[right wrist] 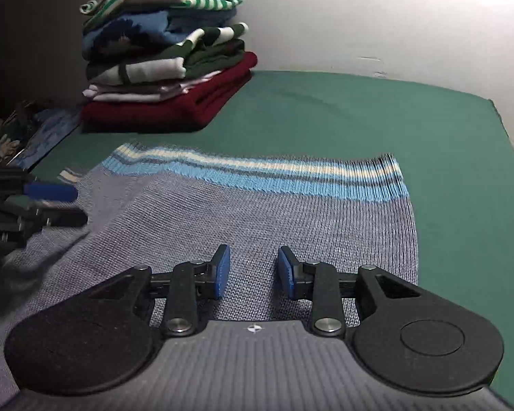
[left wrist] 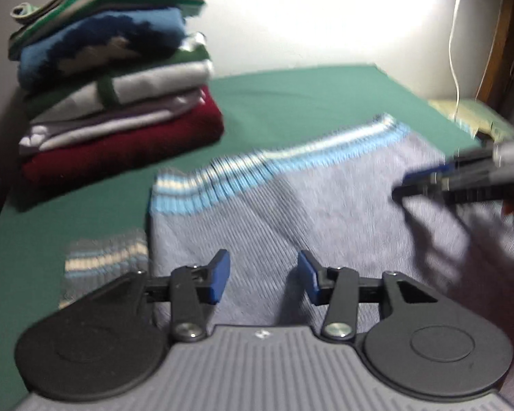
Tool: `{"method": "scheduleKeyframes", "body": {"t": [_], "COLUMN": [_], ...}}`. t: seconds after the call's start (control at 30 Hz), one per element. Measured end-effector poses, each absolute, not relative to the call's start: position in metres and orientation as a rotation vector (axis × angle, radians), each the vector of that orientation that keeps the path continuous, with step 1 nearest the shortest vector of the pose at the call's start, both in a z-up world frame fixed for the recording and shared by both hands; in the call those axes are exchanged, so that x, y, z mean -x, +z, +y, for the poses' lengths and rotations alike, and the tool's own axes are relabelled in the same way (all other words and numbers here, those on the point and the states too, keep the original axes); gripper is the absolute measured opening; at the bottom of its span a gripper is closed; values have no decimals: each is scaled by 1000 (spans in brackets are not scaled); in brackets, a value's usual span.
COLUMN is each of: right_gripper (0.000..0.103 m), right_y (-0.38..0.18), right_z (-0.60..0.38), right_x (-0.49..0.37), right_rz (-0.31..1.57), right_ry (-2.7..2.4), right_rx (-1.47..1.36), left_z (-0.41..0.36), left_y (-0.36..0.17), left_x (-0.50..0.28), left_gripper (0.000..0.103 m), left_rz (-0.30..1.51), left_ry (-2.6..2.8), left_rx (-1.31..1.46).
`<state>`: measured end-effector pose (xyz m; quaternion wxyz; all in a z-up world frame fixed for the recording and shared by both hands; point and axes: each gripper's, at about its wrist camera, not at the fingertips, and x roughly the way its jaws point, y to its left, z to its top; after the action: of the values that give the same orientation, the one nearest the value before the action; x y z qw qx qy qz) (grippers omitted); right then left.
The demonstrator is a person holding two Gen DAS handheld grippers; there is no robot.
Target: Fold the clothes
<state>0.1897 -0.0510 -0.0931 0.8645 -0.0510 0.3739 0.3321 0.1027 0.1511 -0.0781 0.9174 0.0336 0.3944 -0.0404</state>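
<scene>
Blue-padded jaws of the left gripper (left wrist: pixel 264 279) and right gripper (right wrist: pixel 253 272) are standing spread, empty, over the ribbed grey sweater (right wrist: pixel 257 219) lying on green cloth (right wrist: pixel 359 113). Far left, a folded stack (right wrist: pixel 164 68) is sitting by the pale wall (right wrist: pixel 359 17); only the left view is showing a white cord (left wrist: pixel 457 34).

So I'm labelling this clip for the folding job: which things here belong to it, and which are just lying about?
Job:
grey knit sweater
stack of folded clothes
left gripper, open
right gripper, open
green table cover

Lying about:
white cord
clutter beside the table
</scene>
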Motion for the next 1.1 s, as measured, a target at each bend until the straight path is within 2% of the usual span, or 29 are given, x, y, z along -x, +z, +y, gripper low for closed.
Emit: {"method": "scheduleKeyframes", "body": {"t": [0.07, 0.13, 0.27, 0.33, 0.37, 0.5, 0.6, 0.8, 0.97, 1.1], "right_gripper": [31, 31, 31, 34, 34, 34, 34, 34, 36, 43], "right_y": [-94, -95, -90, -83, -80, -79, -85, -85, -77, -71], "right_z": [-56, -65, -77, -78, -76, -60, -58, -80, -86, -75], "right_x": [-190, -188, -180, -166, -154, -99, -69, -54, -41, -6], "right_rz": [766, 735, 757, 795, 812, 845, 843, 782, 800, 790], "right_ry": [641, 569, 482, 508, 555, 706, 713, 542, 439, 537], "right_rx": [91, 109, 106, 39, 8, 33, 84, 208, 165, 152], "left_z": [146, 151, 174, 173, 171, 157, 143, 144, 146, 132], "left_y": [-89, -92, -93, -86, -80, -65, -73, -84, -78, -73], "left_x": [-97, -88, -86, -71, -60, -15, 9, 40, 61, 84], "left_gripper": [52, 69, 66, 55, 54, 55, 55, 59, 57, 64], "left_rz": [790, 755, 768, 769, 767, 752, 777, 762, 755, 747], "left_ry": [-40, 16, 82, 83, 68, 7, -24, 1, -15, -113], "left_rx": [-112, -127, -115, -126, -113, -64, -54, -125, -190, -178]}}
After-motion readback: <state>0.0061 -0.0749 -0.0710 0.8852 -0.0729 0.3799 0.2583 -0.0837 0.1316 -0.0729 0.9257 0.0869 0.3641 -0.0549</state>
